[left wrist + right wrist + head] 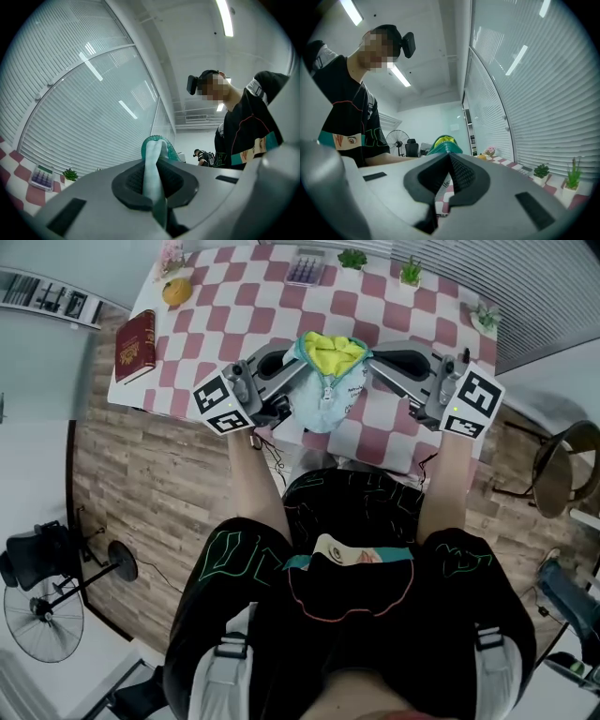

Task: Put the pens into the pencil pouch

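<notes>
Teal fabric, yellow lining: pencil pouch held from both sides over the near edge of a pink-and-white checked table, mouth gaping upward in the head view. Left gripper clamped on the pouch's left rim, a fold of teal cloth pinched flat between its dark pads in the left gripper view. Right gripper closed at its tips on the opposite rim, pads nearly meeting, checked cloth glimpsed through the narrow gap nearer the camera. Both pointing inward at each other, marker cubes turned toward the person in black.

Farther back on the table: red book near the left edge, orange round thing and pink flowers at the far left corner, a calculator-like tray along the far edge, three small potted plants spaced toward the right. On the wood floor, a black fan at left, a round-seated chair at right.
</notes>
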The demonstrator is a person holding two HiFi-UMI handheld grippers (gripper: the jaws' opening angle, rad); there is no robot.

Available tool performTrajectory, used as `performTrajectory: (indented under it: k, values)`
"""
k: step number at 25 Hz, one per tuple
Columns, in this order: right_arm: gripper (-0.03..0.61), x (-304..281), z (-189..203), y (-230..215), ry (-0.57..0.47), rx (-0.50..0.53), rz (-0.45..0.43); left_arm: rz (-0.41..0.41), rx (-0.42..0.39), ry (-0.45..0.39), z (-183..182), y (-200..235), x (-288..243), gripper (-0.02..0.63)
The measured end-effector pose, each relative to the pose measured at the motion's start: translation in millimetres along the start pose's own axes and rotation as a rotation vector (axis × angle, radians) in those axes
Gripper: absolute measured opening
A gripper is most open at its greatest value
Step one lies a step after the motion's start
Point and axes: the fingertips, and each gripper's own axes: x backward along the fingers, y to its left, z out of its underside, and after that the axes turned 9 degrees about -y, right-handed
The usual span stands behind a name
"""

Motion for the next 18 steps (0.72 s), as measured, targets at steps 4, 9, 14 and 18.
performTrajectory:
  k: [4, 9, 14, 18]
  values:
    - [0.006, 12.1, -5.6, 2.1, -0.042, -0.002, -0.015, 0.018, -0.018, -0.002, -0.7, -3.5, 1.8, 0.003]
    - [0.006, 26.4, -11.6, 4.7, -0.116, -0.049, -0.039, 0.036, -0.018, -0.015, -4.3, -10.8, 7.9, 0.002]
    - [0.006, 20.9, -5.0, 8.2, -0.108, -0.072, -0.056, 0.021, -0.005, -0.009, -2.9, -11.7, 16.7, 0.002]
    - [0.008, 21.6, -0.5, -0.9, -0.14, -0.131, 0.002, 0.008, 0.009, 0.0, -1.1, -11.5, 15.1, 0.0]
